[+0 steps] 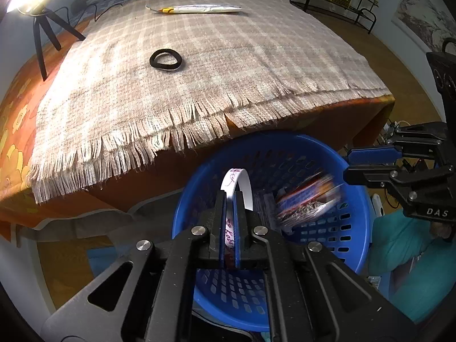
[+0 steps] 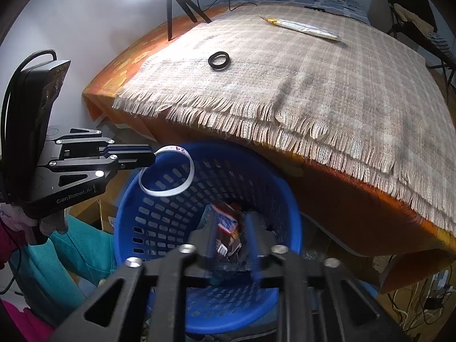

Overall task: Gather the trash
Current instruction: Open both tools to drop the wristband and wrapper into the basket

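left gripper [image 1: 229, 199] clamped on white paper band [image 1: 238, 181] | directly over blue basket [image 1: 353, 188] (drop's straight down) | right gripper [image 2: 230, 233] parted, snack wrapper [image 2: 226, 225] loose between its jaws

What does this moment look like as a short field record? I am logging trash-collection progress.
left gripper: shut on white paper strip, above blue basket
right gripper: open over the basket, snack wrapper blurred between its fingers, grip unclear
left on plaid cloth: black band, long white wrapper
beside the cloth: lamp on tripod
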Demonstrator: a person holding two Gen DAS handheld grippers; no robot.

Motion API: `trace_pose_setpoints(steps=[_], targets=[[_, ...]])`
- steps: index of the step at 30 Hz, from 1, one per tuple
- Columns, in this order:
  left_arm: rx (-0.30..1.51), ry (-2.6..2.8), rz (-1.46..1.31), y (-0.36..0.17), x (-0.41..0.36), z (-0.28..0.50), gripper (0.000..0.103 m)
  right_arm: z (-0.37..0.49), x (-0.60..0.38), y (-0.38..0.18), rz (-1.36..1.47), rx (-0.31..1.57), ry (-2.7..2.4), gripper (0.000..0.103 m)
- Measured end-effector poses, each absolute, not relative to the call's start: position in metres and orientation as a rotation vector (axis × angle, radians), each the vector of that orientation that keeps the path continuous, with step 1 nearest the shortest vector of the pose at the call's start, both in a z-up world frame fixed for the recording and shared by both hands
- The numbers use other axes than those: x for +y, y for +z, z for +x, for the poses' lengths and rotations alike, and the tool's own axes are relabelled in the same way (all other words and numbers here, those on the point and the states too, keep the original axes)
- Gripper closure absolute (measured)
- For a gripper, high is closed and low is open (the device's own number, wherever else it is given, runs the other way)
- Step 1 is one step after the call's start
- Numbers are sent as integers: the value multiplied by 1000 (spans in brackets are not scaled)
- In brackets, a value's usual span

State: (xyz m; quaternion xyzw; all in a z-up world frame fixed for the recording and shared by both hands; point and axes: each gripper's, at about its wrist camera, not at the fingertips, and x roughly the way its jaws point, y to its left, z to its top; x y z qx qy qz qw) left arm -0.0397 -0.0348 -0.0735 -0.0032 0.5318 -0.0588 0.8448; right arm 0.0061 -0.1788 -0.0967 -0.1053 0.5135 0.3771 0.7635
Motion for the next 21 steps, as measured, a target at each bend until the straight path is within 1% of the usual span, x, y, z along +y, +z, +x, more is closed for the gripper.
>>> trace_pose_setpoints(steps=[4,5,6,7,8,9,10,16,17,18,19,20,21], targets=[[1130,-124,-14,-75,-34,-39,100,6,-179,-97,-237,1115,816,75],[1131,-122,-14,-75,-34,-39,98,6,-179,-97,-238,1116,815,72],[1132,-121,-16,-75,-33,-39,92,6,-179,-97,-240,1115,814,66],[1131,-120,-17,-74,-33,-38,87,6,-179,-97,-242,1112,810,62],[1126,-118,-19,-74,-33,-39,75,6,-179,-96,-244,1109,807,55],[1118,-115,-20,-72,-32,-39,65,6,-179,-95,-247,1102,802,52],[1110,-113,-21,-71,-32,-39,63,6,-179,-94,-248,1098,800,52],[1100,-95,-29,-68,-29,-38,62,6,-179,-93,-259,1091,788,51],[1100,-93,-29,-68,-29,-37,59,6,-179,-93,-261,1091,786,50],[1099,-89,-31,-68,-28,-37,52,6,-179,-93,-262,1089,782,44],[1095,-86,-32,-67,-28,-37,49,6,-179,-92,-263,1086,777,37],[1091,-83,-33,-67,-27,-37,47,6,-180,-91,-262,1079,773,27],[1089,-82,-35,-66,-26,-36,47,6,-181,-89,-259,1067,768,23]])
